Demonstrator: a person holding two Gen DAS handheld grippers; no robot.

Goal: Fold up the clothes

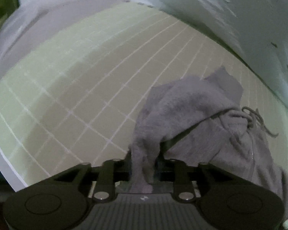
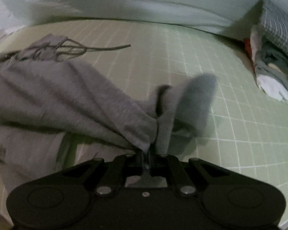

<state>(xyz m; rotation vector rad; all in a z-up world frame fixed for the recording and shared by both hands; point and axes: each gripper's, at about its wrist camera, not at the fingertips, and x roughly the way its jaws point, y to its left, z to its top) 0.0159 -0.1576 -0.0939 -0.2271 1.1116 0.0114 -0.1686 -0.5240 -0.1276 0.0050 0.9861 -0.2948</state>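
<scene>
Left tool (image 1: 143,160): clamped on a thick bunch of the grey garment (image 1: 192,111); the jaws stand part-way apart only because cloth fills the gap between them.
Right tool (image 2: 149,153): closed almost fully, pinching a thin gathered edge of the grey garment (image 2: 67,95); a loose flap rises just beyond the tips.
Garment, position: partly lifted at both grips, the rest draped on the green grid mat (image 1: 76,95) covering the table; cloth sags between the two held points and is creased, not yet flat.
Drawstring (image 2: 98,48): loose cords trail off the far edge of the garment onto the mat, in a tangle in the left wrist view.
Step in hand, judged: both ends are gripped and the piece is being carried or spread out ahead of a fold; no crisp fold line is visible.
Next move calls for: drawing the two grips apart to take up slack, laying the cloth flat on open mat, keeping the cords clear of the fold.
Further back, right: a stack of other clothes (image 2: 274,57) at the mat's edge, well apart from the garment.
Background: pale fabric (image 2: 163,5) beyond the mat; detail blurred.
</scene>
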